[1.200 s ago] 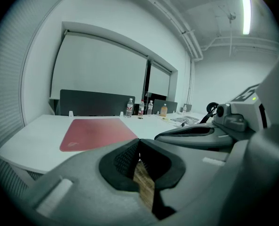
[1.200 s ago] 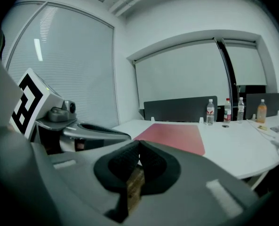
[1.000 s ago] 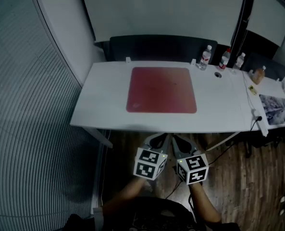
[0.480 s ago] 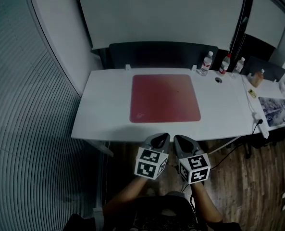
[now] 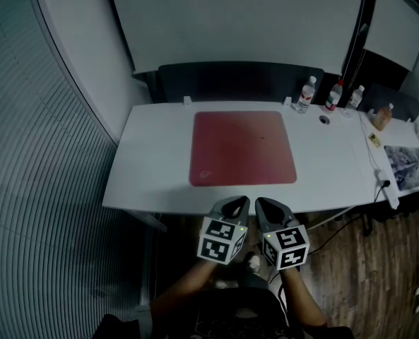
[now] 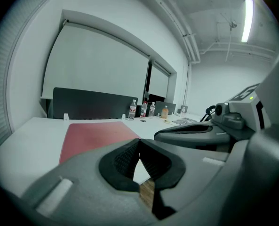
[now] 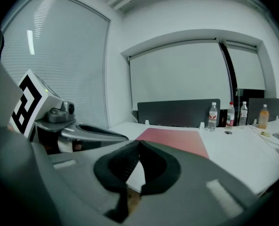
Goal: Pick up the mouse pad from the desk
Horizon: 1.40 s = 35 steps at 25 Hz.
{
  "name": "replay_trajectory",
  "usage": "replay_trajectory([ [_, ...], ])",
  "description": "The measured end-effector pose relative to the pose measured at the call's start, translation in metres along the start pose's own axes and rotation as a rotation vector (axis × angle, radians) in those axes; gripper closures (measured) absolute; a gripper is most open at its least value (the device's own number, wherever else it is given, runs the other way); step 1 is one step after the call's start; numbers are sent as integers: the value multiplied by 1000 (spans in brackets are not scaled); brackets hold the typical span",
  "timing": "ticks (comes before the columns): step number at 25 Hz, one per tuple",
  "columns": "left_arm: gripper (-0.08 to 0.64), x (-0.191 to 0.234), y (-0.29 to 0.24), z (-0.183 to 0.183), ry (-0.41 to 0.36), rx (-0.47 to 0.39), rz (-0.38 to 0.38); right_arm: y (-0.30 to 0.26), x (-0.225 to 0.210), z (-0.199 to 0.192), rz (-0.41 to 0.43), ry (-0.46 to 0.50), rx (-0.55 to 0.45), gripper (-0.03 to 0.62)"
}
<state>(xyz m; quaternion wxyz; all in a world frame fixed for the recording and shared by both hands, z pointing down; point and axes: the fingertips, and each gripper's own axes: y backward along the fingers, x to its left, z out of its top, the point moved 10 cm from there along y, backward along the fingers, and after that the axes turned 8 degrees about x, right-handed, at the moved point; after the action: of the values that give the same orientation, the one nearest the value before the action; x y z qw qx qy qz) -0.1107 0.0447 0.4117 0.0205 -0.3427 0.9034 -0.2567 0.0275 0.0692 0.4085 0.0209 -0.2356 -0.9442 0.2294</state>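
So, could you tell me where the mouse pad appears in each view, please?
Head view: mouse pad in the middle of the picture.
Left gripper view: mouse pad left of centre, below mid-height.
Right gripper view: mouse pad just right of centre, below mid-height.
Shared landmark: the leftmost water bottle, beyond the pad's far right corner.

Head view above desk (image 5: 152,162), gripper views low across it

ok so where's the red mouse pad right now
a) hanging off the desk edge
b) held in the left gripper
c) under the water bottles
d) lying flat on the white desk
d, the mouse pad lies flat on the desk, while the left gripper and right gripper are both shut with nothing in them.
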Motion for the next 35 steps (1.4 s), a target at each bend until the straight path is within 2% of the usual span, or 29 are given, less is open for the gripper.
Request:
replay_trajectory([
  [25, 555, 7, -137, 55, 25, 54, 137, -74, -147, 23, 134, 8, 0, 591],
  [35, 555, 6, -159, 64, 30, 68, 204, -89, -177, 27, 181, 2, 12, 591],
])
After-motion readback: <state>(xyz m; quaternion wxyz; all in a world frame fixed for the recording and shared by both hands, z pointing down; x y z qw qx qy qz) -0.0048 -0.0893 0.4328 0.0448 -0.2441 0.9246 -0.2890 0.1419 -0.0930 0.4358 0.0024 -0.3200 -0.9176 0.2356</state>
